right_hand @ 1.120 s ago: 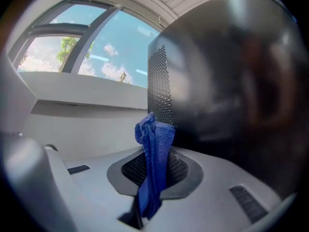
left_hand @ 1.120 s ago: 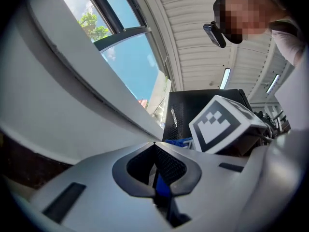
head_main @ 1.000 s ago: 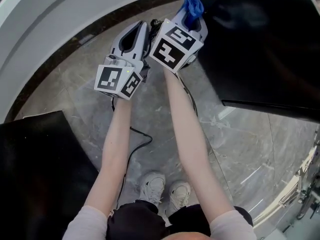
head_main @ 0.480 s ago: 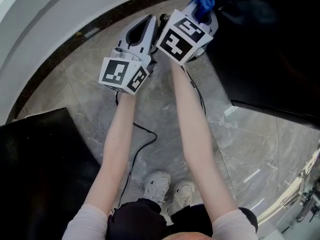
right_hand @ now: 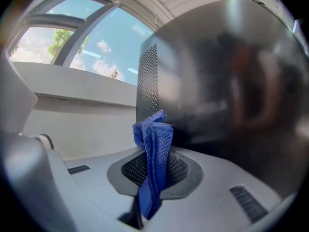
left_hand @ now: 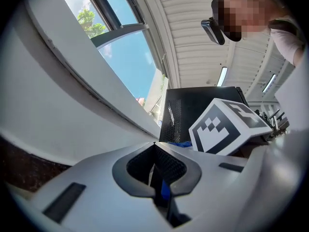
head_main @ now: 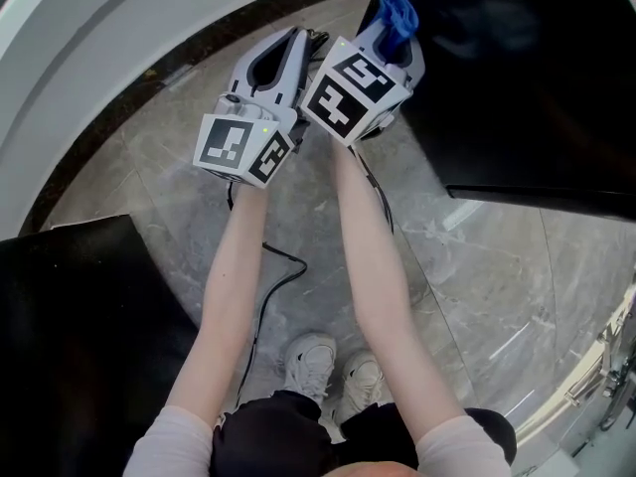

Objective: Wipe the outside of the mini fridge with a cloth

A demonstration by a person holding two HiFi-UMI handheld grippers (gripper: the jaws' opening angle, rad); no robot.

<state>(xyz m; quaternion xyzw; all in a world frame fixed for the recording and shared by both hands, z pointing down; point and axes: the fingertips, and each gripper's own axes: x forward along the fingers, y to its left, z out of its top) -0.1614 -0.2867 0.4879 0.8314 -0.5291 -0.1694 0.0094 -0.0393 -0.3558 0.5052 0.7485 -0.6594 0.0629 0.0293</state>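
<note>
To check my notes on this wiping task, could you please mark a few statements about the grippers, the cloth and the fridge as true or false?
1. The right gripper has its jaws shut on the blue cloth. True.
2. The left gripper has its jaws wide apart. False: they are together.
3. The mini fridge is white. False: it is black.
4. The mini fridge has a perforated panel on one side. True.

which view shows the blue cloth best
The right gripper view: the cloth stands pinched between the fingers, close up, in front of the fridge. The head view shows only a blue tuft; the left gripper view, a sliver.
</note>
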